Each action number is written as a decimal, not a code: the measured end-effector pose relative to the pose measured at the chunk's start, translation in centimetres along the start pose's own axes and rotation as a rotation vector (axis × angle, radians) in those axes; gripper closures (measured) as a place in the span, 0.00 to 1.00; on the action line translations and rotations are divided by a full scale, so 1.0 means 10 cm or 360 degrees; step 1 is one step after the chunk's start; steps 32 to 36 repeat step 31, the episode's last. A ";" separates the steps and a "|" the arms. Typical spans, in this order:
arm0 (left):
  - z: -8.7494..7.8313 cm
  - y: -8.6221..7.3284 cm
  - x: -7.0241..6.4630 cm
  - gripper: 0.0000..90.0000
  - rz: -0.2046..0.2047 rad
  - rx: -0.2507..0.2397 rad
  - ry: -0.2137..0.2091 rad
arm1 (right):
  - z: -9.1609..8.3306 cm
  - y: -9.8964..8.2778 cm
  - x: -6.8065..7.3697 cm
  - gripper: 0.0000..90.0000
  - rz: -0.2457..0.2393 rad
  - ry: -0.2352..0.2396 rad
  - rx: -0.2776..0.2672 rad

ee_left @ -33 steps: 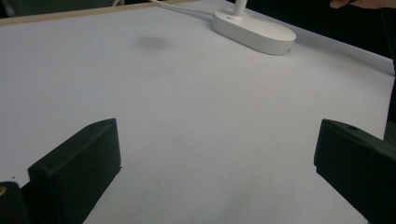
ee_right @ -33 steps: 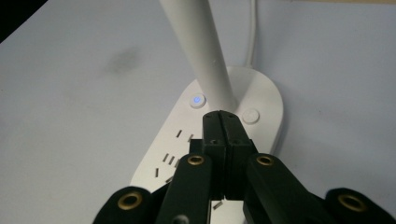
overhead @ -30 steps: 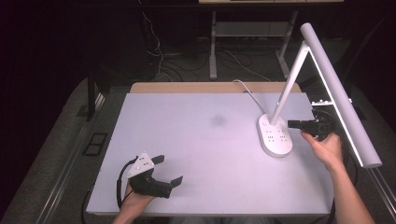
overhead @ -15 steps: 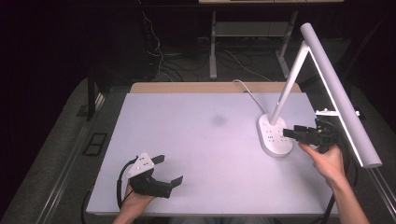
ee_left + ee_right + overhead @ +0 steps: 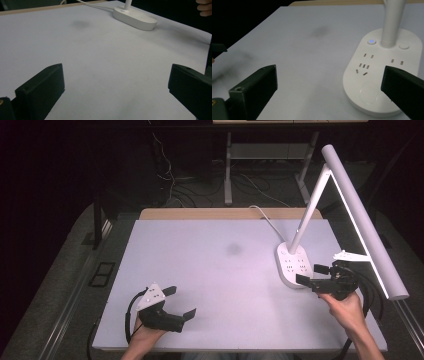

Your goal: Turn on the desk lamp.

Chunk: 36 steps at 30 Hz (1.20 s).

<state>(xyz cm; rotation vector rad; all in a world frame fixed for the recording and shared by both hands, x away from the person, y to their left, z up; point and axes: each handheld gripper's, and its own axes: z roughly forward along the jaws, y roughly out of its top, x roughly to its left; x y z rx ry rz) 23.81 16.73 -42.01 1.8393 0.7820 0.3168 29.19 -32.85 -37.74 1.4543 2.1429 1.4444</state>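
White table (image 5: pixel 220 285) lies bare between released left gripper (image 5: pixel 181 302) and right gripper (image 5: pixel 312 274), just opened beside lamp base (image 5: pixel 292 265).

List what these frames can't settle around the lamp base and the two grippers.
- Lamp base: right gripper view, near right rim hidden behind the gripper's own jaw.
- Lamp head: high view, its underside faces away, so lit or not is unclear.
- Socket markings: high view, too small to read.
- Left gripper: high view, the hand below is cut by the bottom edge.

White desk lamp (image 5: pixel 320 240) stands upright at table's (image 5: pixel 210 285) right side.
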 end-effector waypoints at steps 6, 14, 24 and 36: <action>0.00 0.00 0.00 0.00 0.0003 0.0001 0.0001 | 0.01 -0.12 0.12 0.00 -0.0029 0.0067 -0.0007; 0.00 0.00 0.00 0.00 0.0002 0.0006 -0.0003 | 0.04 -0.32 0.24 0.00 -0.0070 0.0136 -0.0038; 0.01 0.00 0.01 0.00 -0.0010 0.0011 -0.0009 | 0.12 -0.55 0.36 0.00 -0.0114 0.0158 0.0005; 0.01 0.00 0.02 0.00 -0.0013 0.0022 -0.0015 | 0.18 -0.63 0.40 0.00 -0.0173 0.0156 0.0041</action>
